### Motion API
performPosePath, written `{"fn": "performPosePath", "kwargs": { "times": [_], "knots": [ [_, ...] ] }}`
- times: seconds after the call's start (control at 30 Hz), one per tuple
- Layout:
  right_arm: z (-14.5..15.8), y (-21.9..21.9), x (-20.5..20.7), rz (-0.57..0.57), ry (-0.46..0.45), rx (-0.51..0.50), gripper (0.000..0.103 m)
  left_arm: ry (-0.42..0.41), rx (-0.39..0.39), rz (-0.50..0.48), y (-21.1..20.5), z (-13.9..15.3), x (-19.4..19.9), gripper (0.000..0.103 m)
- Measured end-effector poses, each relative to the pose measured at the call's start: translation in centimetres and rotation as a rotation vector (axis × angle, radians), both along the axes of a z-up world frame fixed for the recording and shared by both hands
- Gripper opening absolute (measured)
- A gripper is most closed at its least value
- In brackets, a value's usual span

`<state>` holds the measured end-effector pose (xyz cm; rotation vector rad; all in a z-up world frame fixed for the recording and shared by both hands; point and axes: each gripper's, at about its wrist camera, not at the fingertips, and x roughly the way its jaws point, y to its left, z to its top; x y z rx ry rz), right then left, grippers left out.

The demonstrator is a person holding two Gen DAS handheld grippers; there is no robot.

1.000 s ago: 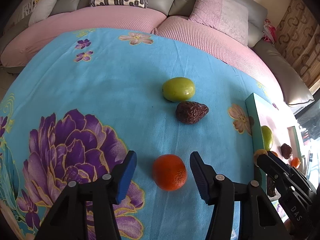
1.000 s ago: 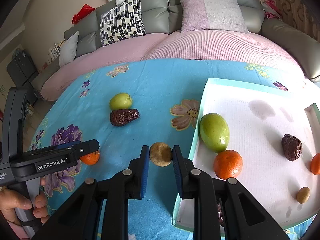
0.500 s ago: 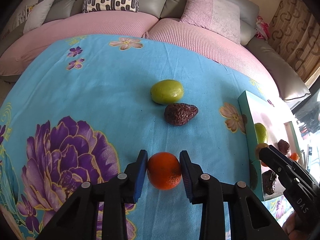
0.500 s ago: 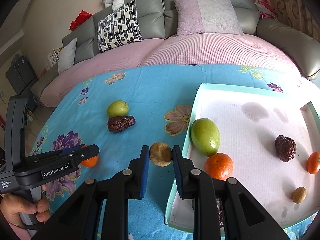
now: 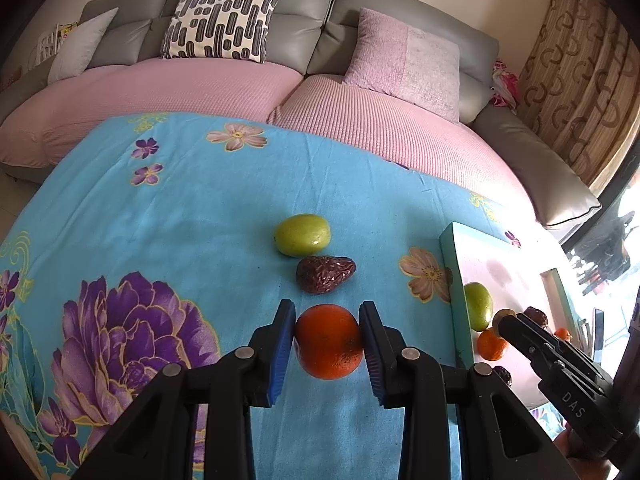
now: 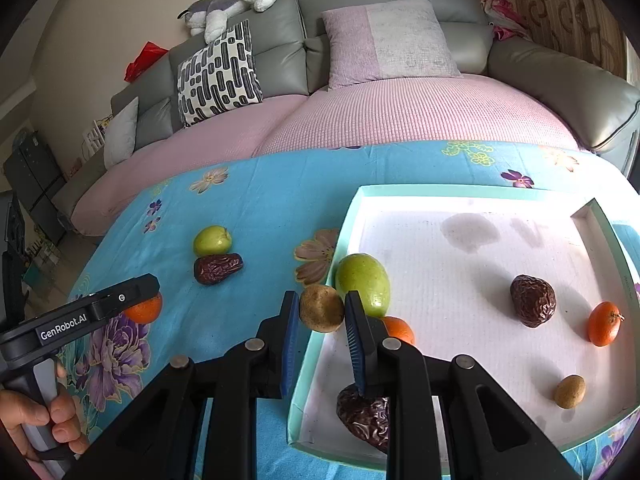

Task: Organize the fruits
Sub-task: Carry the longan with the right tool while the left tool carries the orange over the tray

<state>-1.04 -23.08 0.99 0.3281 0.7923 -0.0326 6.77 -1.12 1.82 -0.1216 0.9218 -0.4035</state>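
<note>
Left wrist: left gripper (image 5: 327, 340) now clamps the orange (image 5: 329, 342), lifted.

Both wrist cameras look forward and down along their own fingers, close over the blue cloth (image 5: 200, 208), facing the sofa (image 6: 400, 16). The left view sits nearer the cloth's left edge, the right view over the tray (image 6: 352, 216). Both share the green fruit (image 5: 302, 234), the date (image 5: 325, 278) and the tray.

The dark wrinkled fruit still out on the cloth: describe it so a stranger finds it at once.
On the blue flowered cloth, left of the tray, two fruits sit together. The date lies just in front of the green fruit, and it alone there is dark brown and wrinkled.
</note>
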Motion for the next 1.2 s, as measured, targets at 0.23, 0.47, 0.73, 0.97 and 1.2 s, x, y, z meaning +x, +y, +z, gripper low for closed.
{"fn": "performPosePath", "kwargs": {
  "times": [0.23, 0.47, 0.73, 0.97, 1.2],
  "knots": [
    [-0.1, -4.3, -1.5, -0.123, 0.014, -0.018, 0.024, -0.026, -0.012, -0.088, -3.2, 0.7, -0.8, 0.035],
    [-0.6, -10.4, -3.8, -0.343, 0.036, -0.04, 0.024, -0.049, -0.016, -0.217, -8.1, 1.0, -1.6, 0.035],
    [-1.2, -14.2, -4.8, -0.484, 0.055, -0.069, 0.024, -0.043, 0.034, -0.349, -14.5, 0.8, -1.7, 0.035],
    [-2.2, -15.1, -4.1, -0.493, 0.084, -0.079, 0.024, -0.016, 0.072, -0.414, -19.3, 0.1, -0.6, 0.035],
    [-3.1, -15.2, -3.4, -0.477, 0.102, -0.076, 0.024, 0.01, 0.12, -0.453, -22.9, -1.2, 0.3, 0.035]
  ]
}}
